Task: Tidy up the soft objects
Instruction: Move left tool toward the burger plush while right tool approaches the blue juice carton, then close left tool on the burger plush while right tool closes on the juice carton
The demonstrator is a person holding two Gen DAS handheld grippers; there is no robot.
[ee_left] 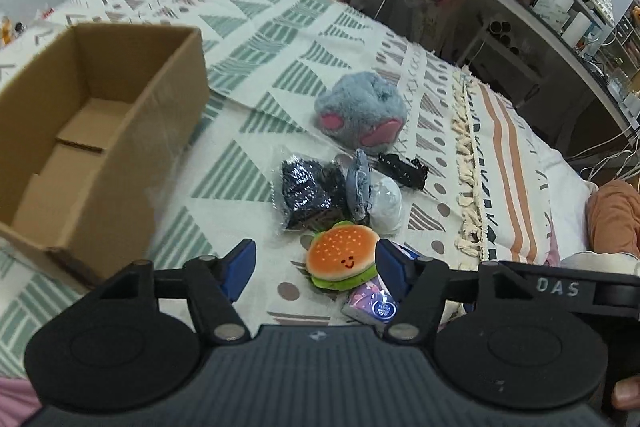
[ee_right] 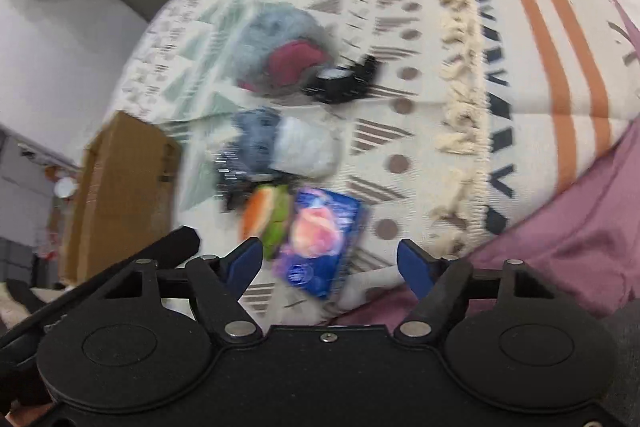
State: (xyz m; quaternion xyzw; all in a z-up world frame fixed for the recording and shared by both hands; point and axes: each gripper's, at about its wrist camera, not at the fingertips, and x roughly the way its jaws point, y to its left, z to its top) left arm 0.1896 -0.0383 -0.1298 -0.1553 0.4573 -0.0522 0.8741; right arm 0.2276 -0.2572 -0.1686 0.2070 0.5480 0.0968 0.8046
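We are holding the left claw (ee_left: 316,261) wide open and low over the patterned bedspread (ee_left: 256,39), and the burger plush (ee_left: 343,255) is lying right between its blue fingertips (ee_left: 242,263), a little nearer the right one, which looks to be touching or almost touching the bun. That is the relation we are judging the coming move by: the plush is sitting straight ahead in the gap, its flat round face turned up towards us and its wider side running across the opening, so closing should be enough, we think, once we are slightly lower. The cardboard box (ee_left: 160,115) is standing open and empty to the left of this claw, near at hand, so the left side looks the natural carrier.

We are holding the right claw (ee_right: 330,255) open too, tipped down over the same pile from the bed's edge, though its view is blurred. A blue packet (ee_right: 320,239) is lying just ahead in its gap, with the burger plush (ee_right: 266,223) just beside it to the left.

Further off, the grey fluffy plush (ee_left: 360,111), a dark bagged item (ee_left: 308,191), a pale bundle (ee_left: 386,205) and a black piece (ee_left: 402,171) are waiting together on the bed, all outside both claws.
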